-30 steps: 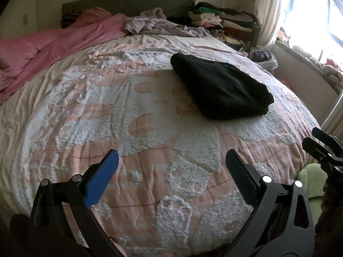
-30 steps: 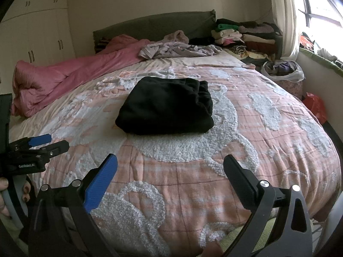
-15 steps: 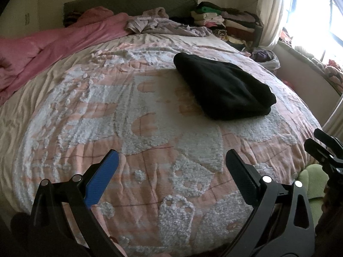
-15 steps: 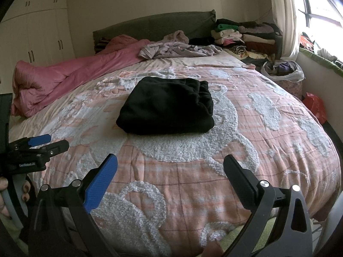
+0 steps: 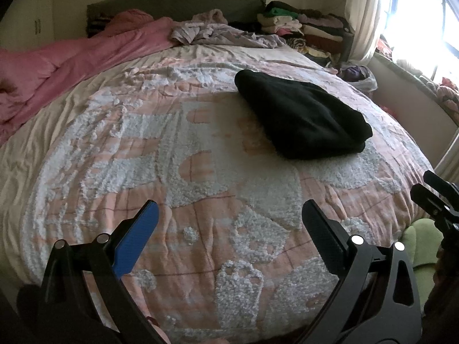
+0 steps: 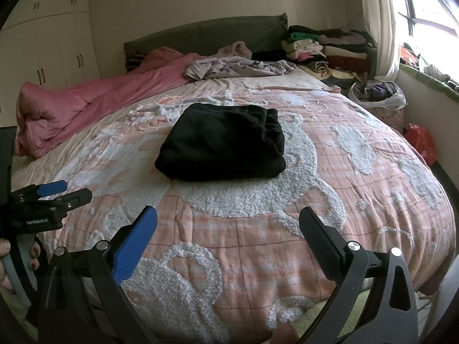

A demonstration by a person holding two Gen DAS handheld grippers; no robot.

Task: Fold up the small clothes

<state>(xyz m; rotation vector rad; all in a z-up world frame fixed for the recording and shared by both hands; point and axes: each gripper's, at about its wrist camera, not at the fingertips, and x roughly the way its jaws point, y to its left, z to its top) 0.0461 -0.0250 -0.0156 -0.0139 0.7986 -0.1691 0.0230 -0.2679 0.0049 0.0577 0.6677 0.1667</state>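
Observation:
A black garment [image 5: 304, 117] [image 6: 223, 143] lies folded into a thick rectangle on the pink and white bedspread [image 5: 172, 149] [image 6: 330, 200], near the middle of the bed. My left gripper [image 5: 229, 218] hovers open over the bed's near edge, well short of the garment, with nothing between its fingers. My right gripper [image 6: 228, 223] is likewise open and empty, back from the garment's near edge. From the right wrist view the left gripper [image 6: 66, 190] shows at the far left, held by a hand.
A pink duvet [image 6: 94, 100] is bunched along the left side. A crumpled lilac garment [image 6: 238, 67] lies by the green headboard [image 6: 206, 34]. Stacked folded clothes [image 6: 330, 48] sit at the back right, a bag of clothes [image 6: 378, 94] below them. A window is at right.
The left wrist view has shifted slightly, so the black garment sits a little further right and up. Both grippers stay open; the garment has not moved on the bed.

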